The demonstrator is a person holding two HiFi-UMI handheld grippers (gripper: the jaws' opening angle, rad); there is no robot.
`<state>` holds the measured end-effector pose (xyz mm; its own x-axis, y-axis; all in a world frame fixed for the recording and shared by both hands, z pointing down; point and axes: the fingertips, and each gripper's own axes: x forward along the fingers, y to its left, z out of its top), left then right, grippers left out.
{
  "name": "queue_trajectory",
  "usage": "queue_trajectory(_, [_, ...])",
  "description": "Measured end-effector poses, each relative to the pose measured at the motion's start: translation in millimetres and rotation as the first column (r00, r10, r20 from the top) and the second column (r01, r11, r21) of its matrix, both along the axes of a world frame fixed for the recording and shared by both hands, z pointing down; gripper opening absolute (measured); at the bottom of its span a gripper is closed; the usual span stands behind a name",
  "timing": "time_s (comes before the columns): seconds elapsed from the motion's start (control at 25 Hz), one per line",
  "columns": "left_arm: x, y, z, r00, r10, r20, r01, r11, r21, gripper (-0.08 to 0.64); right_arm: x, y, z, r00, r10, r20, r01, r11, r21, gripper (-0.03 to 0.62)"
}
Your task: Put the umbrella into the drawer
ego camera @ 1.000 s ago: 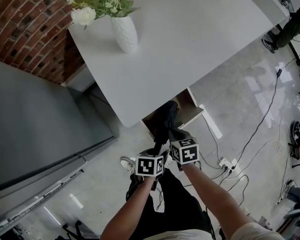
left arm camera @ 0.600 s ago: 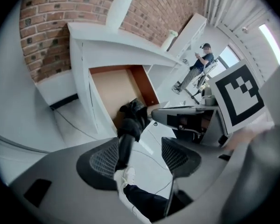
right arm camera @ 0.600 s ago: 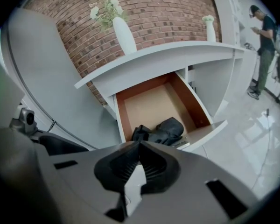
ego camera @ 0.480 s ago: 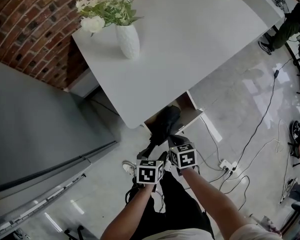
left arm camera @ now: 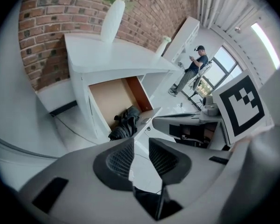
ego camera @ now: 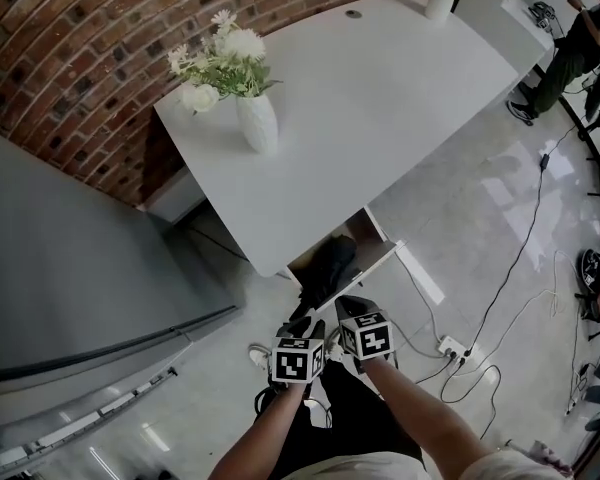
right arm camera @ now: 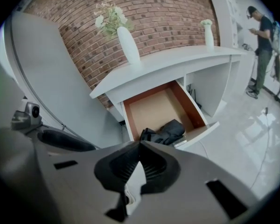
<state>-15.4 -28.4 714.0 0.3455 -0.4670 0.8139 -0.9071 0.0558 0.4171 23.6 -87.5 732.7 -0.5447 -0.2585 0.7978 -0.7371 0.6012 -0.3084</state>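
Note:
The black folded umbrella (ego camera: 330, 266) lies in the open drawer (ego camera: 378, 258) under the white table (ego camera: 380, 98), at the drawer's front end (right arm camera: 165, 130), free of both grippers. My left gripper (ego camera: 302, 326) hangs in front of the drawer and above the floor. Its jaws (left arm camera: 141, 155) are closing, with a narrow gap and nothing between the pads. My right gripper (ego camera: 348, 306) is beside it, a little closer to the drawer front. Its pads (right arm camera: 139, 148) are shut together on nothing. The umbrella (left arm camera: 125, 125) shows past the left jaws, against the drawer's brown bottom (left arm camera: 113, 96).
A white vase of flowers (ego camera: 256, 120) stands on the table's left part, with a second vase (right arm camera: 208, 35) further along. A brick wall (ego camera: 100, 58) is behind, a grey panel (ego camera: 70, 268) at left. Cables and a power strip (ego camera: 452, 348) lie on the floor. A person (ego camera: 570, 53) stands far right.
Both grippers have drawn back from the drawer toward the person's body and risen. The umbrella stays lying in the drawer. The head view has tilted to show more of the wall.

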Motion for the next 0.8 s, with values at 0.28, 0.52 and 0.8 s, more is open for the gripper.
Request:
queue_trajectory(0.28, [9,4,-18,0.997,0.000,-0.082,0.000,1.000,0.003,0.025,18,13,-36,0.996,0.013,0.083,-0.014,1.000,0.015,0.017])
queue_trajectory(0.52, [19,14,-21,0.971,-0.102,-0.217,0.084,0.992,-0.089,0.008,29,19,-75,0.996,-0.074,0.048,0.068,0.991,0.114,0.017])
queue_trajectory(0.8, [28,1,-54,0.939,-0.141,-0.313,0.155,0.988,0.021,0.009,26,31,-104,0.982,-0.109,0.151,0.090,0.988,0.128,0.016])
